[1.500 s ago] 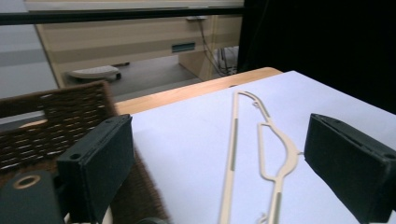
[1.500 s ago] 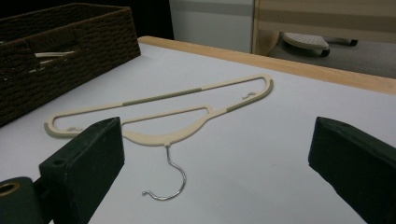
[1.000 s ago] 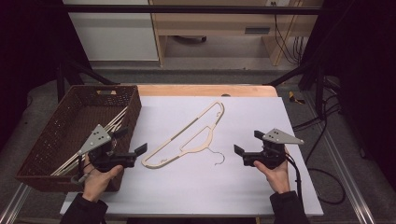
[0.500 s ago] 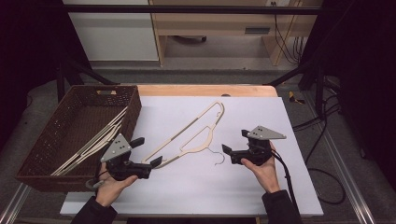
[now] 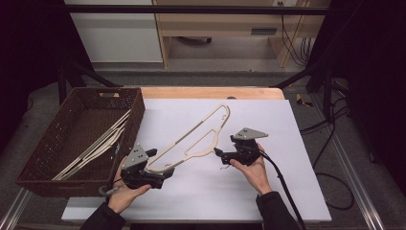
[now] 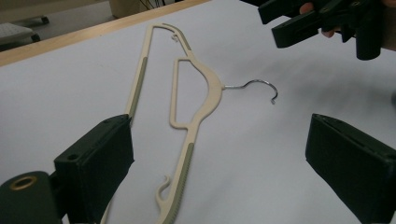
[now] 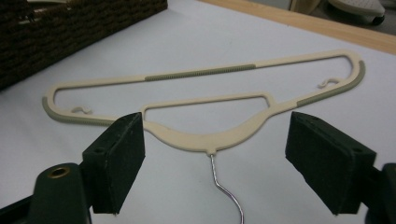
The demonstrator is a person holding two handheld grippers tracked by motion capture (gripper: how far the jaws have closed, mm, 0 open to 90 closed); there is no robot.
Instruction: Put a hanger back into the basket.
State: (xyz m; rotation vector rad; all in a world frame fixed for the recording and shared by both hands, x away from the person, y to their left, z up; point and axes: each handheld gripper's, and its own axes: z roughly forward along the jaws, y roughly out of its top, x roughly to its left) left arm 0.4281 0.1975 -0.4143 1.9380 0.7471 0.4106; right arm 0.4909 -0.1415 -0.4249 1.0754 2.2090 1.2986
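Observation:
A cream plastic hanger [image 5: 190, 134] with a metal hook lies flat on the white table top [image 5: 268, 191]. My left gripper [image 5: 160, 163] sits low at its near end and is open. In the left gripper view that end of the hanger [image 6: 187, 140] lies between the wide jaws of the left gripper [image 6: 219, 172], untouched. My right gripper [image 5: 219, 155] is at the hook side. In the right gripper view its jaws have just been closing, and the right gripper [image 7: 215, 163] is still open. The wire hook [image 7: 224, 191] and the hanger's neck [image 7: 210, 140] lie between its pads, clear of both.
A dark woven basket [image 5: 138, 112] stands at the table's left edge with several cream hangers [image 5: 100, 143] inside. A wooden strip [image 5: 210, 92] runs along the far edge. A black cable [image 5: 282, 187] trails from the right gripper toward the near right.
Both hands have come inward and down to the hanger. The left gripper left the basket's side for the hanger's near end. The right gripper slid left to the hook and its jaws narrowed.

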